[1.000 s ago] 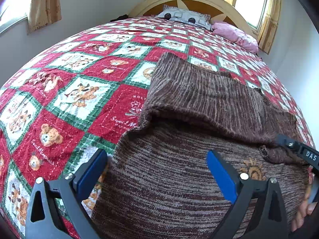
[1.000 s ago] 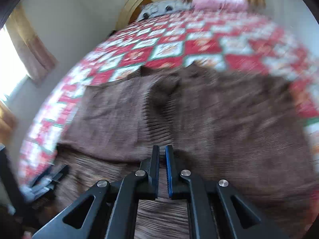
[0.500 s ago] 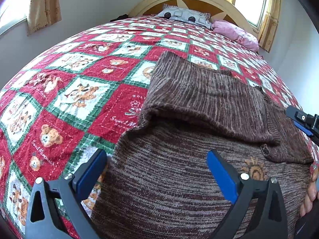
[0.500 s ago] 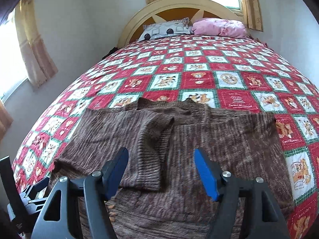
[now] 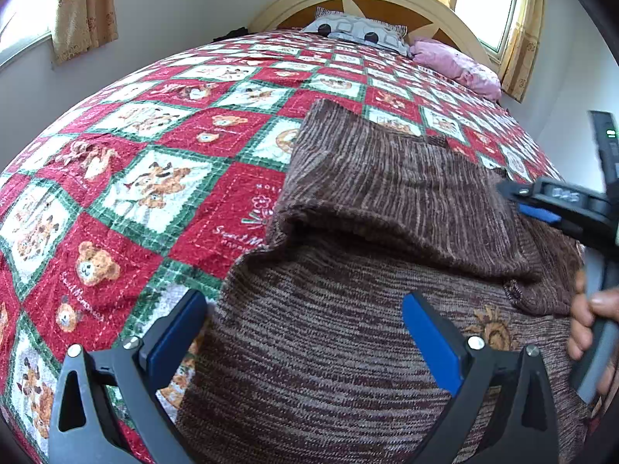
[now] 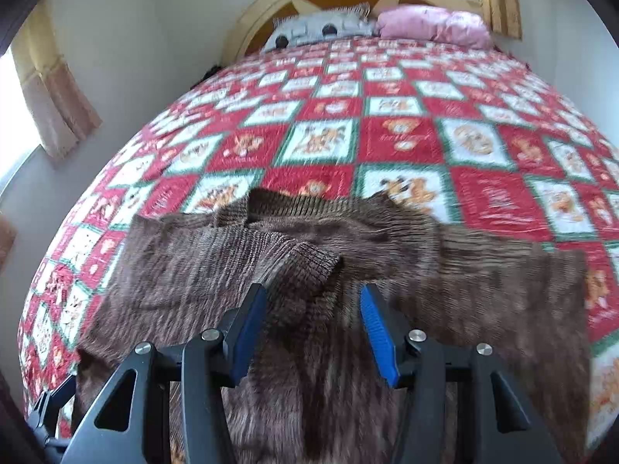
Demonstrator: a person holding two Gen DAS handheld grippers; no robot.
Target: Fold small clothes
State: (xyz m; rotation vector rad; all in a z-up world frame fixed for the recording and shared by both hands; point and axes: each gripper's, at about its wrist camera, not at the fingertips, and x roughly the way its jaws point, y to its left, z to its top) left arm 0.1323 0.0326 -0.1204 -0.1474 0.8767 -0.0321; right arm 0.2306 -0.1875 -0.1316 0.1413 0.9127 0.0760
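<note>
Brown knit sweater [image 5: 348,348] lies flat on the bed; one sleeve folded across its body.

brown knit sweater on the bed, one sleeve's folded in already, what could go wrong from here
1. The right gripper has its jaws closing with the folded sleeve cuff between them; it may drag that cuff and undo the fold.
2. The brown knit sweater is thick and loose, so the closing jaws may pinch several layers at once.
3. The open left gripper only hovers over the hem, so nothing pins the sweater and it may slide on the red patchwork teddy-bear quilt.
</note>
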